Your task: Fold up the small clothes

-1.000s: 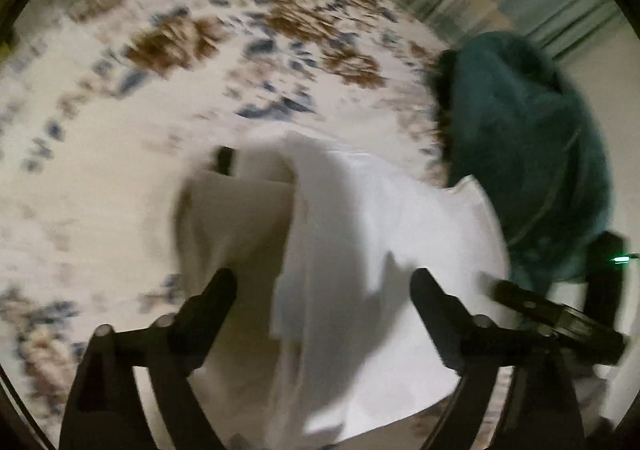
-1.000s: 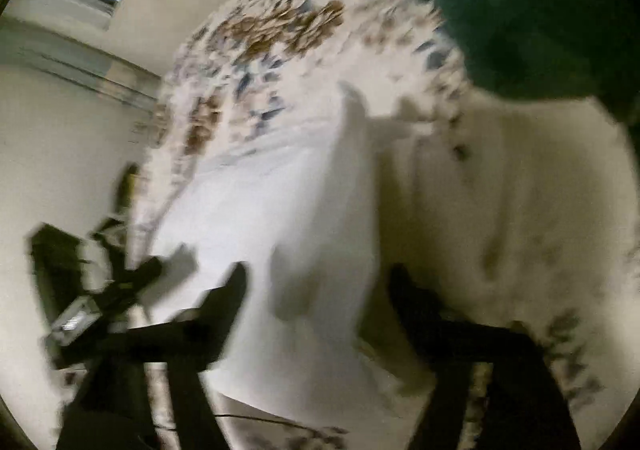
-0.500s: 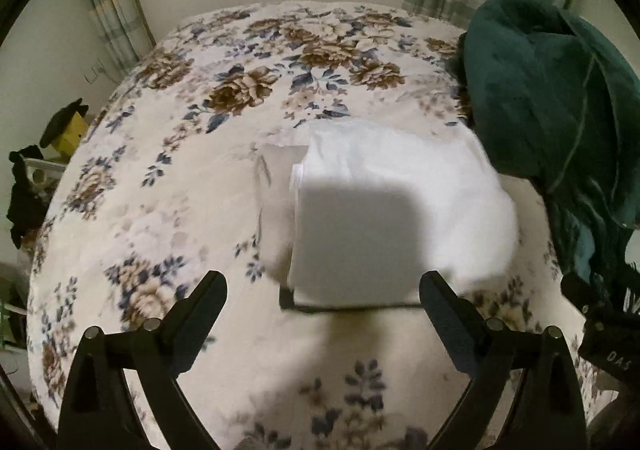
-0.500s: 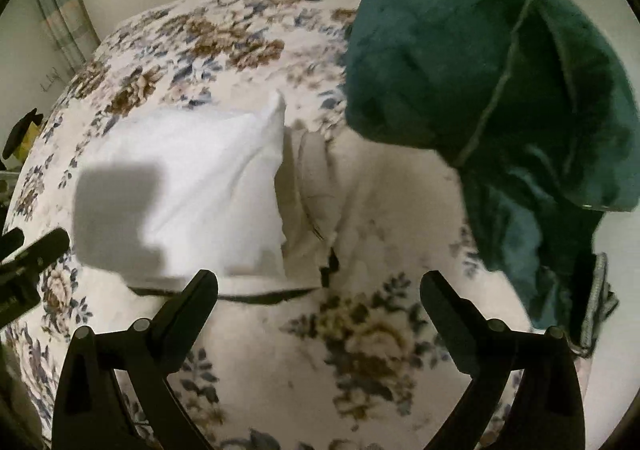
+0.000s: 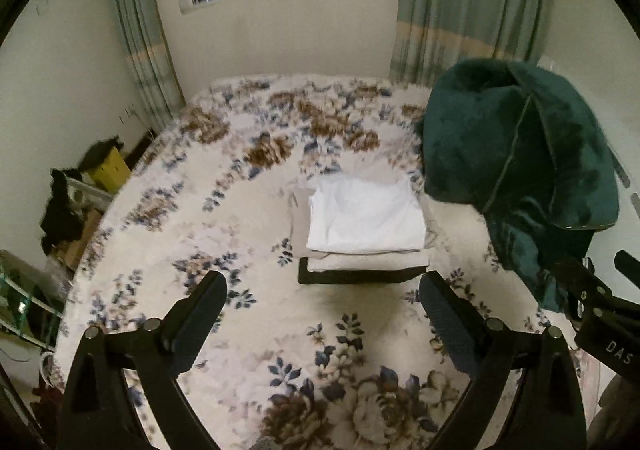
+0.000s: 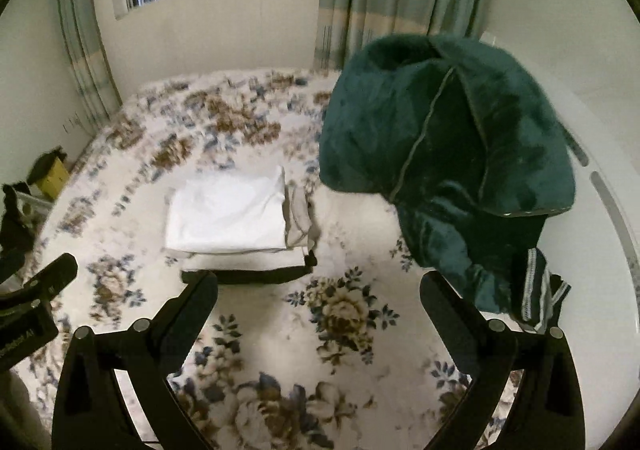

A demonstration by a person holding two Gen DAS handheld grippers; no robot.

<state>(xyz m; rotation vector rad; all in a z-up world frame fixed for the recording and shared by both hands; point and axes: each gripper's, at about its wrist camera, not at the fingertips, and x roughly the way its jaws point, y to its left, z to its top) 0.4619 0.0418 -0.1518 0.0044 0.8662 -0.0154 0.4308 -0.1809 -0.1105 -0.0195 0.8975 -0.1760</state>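
Distance has grown since half a second ago: you have pulled both grippers back, so the folded white garment [image 5: 366,216] looks smaller and lies flat and square atop a beige layer [image 5: 368,260] and a black one [image 5: 360,276] on the floral bedspread [image 5: 200,234]. Your left gripper [image 5: 322,308] and right gripper [image 6: 318,304] are spread wide, holding nothing. A plush green blanket [image 6: 444,154] sits bunched beside the stack.

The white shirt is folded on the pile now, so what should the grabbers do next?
Probably reach the right gripper, open and empty, toward the rumpled dark green fleece garment on the right. The folded white shirt lies flat on the stack, and the left gripper is open too.
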